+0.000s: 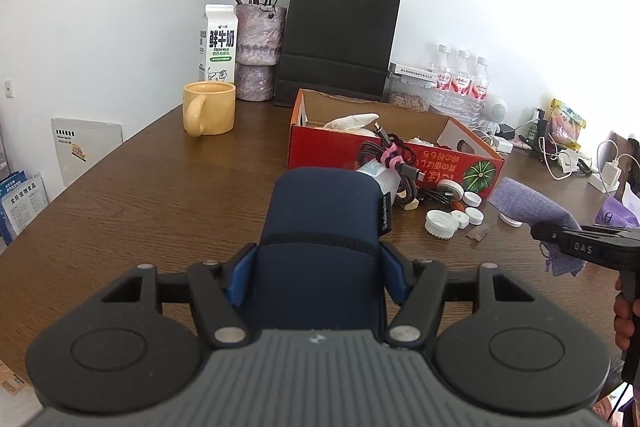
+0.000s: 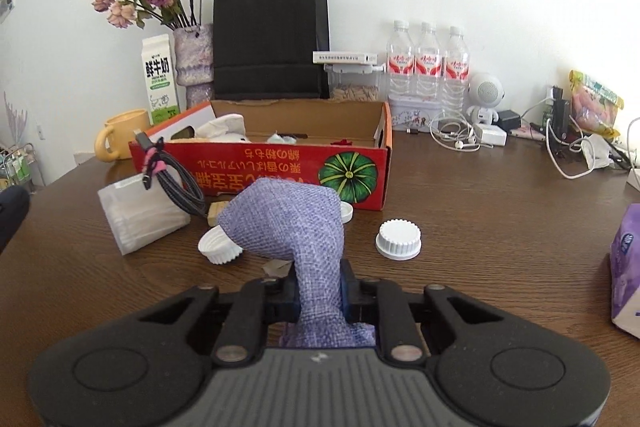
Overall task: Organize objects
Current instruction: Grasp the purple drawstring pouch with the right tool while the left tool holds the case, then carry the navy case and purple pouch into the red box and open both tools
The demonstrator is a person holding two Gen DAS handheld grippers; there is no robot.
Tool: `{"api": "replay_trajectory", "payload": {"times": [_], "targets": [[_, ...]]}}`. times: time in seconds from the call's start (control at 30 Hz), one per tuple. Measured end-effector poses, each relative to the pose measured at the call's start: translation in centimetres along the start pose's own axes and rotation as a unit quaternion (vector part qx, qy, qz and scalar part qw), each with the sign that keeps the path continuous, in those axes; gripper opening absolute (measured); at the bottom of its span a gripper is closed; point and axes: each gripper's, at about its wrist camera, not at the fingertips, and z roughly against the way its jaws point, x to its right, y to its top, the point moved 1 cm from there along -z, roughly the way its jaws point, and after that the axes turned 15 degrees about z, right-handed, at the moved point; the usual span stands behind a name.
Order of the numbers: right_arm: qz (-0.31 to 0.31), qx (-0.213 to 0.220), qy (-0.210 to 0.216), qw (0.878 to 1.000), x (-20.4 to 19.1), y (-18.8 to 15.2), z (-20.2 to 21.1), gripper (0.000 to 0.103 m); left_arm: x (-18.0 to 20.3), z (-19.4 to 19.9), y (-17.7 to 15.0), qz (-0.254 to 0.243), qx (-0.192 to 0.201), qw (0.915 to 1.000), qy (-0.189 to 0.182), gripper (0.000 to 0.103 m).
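Left gripper angled downward, jaws half spread, pads clamping something wide. Right gripper tilted down too, jaws nearly together, pinching. Bare fingers wrapping its handle.

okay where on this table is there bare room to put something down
Bare wood lies left of the red box, below the yellow mug, and right of the lone white cap, up to the purple tissue pack. Crowded: caps and cables before the box, chargers along the right wall.
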Motion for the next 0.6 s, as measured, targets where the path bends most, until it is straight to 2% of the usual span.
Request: {"api": "replay_trajectory", "payload": {"times": [0.2, 0.6], "targets": [[0.002, 0.035, 0.01, 0.999, -2.6, -1.6, 4.8, 0.015, 0.8, -0.2, -0.7, -0.008, -0.011, 0.9999, -0.009, 0.064], [0.007, 0.057, 0.024, 0.998, -3.3, -0.5, 5.3, 0.015, 2.0, 0.0, -0.3, -0.022, 0.003, 0.9995, -0.021, 0.063]]}}
